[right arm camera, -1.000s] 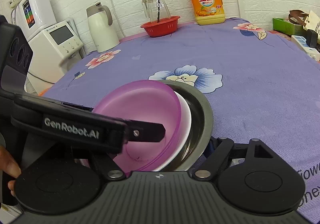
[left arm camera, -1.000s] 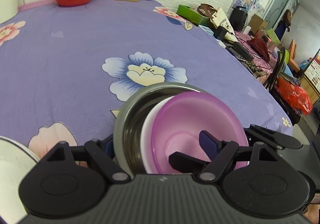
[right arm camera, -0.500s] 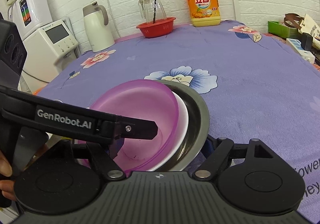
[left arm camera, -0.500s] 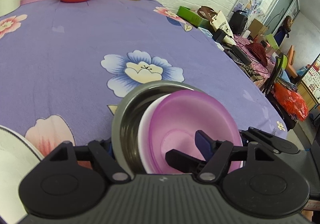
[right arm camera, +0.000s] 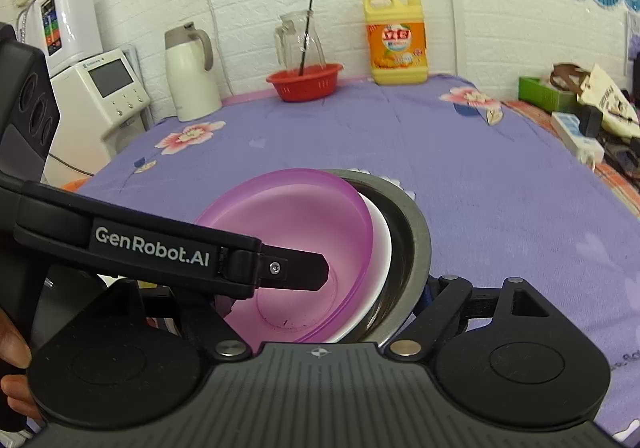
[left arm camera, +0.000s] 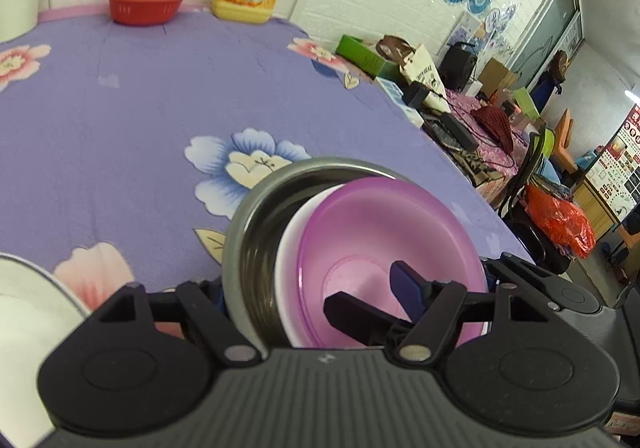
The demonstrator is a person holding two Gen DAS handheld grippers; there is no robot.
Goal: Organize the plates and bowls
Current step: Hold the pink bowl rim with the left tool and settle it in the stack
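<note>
- Nested stack, tilted on edge: purple bowl (left arm camera: 384,244) inside white bowl (left arm camera: 290,248) inside steel bowl (left arm camera: 256,224), lifted above the purple floral surface (left arm camera: 120,120).
- Left gripper (left arm camera: 316,288): jaws clamped across the stack's rims, one finger inside the purple bowl, the other outside the steel wall.
- Right gripper (right arm camera: 332,296): jaws gripping the same stack from the opposite side.
- White plate (left arm camera: 24,312) at left edge.
- Red basket (right arm camera: 305,81) and detergent bottle (right arm camera: 396,44) by the far wall.

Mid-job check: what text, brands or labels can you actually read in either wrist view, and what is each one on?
"GenRobot.AI": white lettering on the left tongs, seen in the right wrist view.
"立白": red logo on the yellow detergent bottle.
Smaller print on that bottle: too blurred.
Wall poster at far right: too small to read.
</note>
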